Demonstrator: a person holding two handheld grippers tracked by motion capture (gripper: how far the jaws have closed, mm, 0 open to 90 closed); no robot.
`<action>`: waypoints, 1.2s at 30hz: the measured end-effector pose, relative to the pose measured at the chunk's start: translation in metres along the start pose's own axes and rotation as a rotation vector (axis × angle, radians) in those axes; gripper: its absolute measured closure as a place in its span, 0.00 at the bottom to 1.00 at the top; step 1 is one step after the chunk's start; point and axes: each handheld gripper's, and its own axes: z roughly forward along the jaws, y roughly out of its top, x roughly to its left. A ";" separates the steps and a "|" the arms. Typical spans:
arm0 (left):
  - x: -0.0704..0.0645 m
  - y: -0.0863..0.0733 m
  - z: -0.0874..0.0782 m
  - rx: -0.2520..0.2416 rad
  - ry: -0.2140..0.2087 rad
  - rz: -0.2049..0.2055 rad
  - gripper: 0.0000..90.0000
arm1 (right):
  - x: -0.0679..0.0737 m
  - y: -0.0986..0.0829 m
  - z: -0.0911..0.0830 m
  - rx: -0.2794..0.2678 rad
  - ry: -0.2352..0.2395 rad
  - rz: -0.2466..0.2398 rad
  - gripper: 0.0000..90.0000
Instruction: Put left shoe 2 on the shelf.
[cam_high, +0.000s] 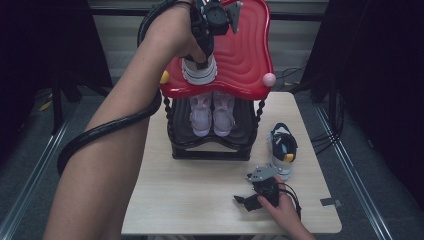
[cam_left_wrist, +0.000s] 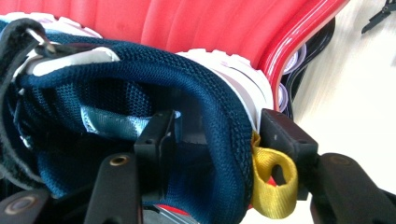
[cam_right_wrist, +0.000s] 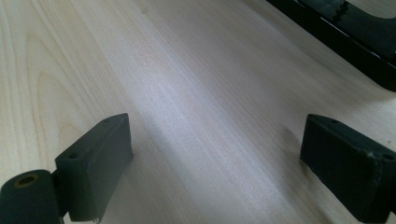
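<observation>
My left gripper (cam_high: 202, 56) reaches high over the red top shelf (cam_high: 247, 55) of a small rack, shut on a navy shoe (cam_high: 200, 72) with a white sole. Up close, the left gripper (cam_left_wrist: 222, 135) pinches the navy shoe's (cam_left_wrist: 140, 79) heel collar, one jaw inside, the other outside beside a yellow pull loop (cam_left_wrist: 273, 186). The shoe's sole rests against the red shelf (cam_left_wrist: 196, 23). A matching navy shoe (cam_high: 282, 147) stands on the table right of the rack. My right gripper (cam_high: 246, 201) lies low near the table's front, open and holding nothing (cam_right_wrist: 215, 154).
A pair of pale pink shoes (cam_high: 212, 112) sits on the rack's black lower shelf (cam_high: 210, 150). The light wood table (cam_high: 190, 200) is small, with dark floor and cables around it. The rack's black base (cam_right_wrist: 355, 42) lies ahead of the right gripper.
</observation>
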 end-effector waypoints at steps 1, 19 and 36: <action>0.000 0.000 0.000 0.001 0.005 -0.003 0.49 | 0.000 0.000 0.000 -0.001 -0.002 0.003 0.09; -0.001 -0.009 -0.008 -0.021 -0.022 -0.089 0.41 | 0.000 0.000 0.000 -0.001 -0.002 0.002 0.09; 0.000 -0.029 -0.027 -0.062 -0.029 -0.138 0.37 | 0.000 0.000 0.000 0.001 -0.003 0.000 0.09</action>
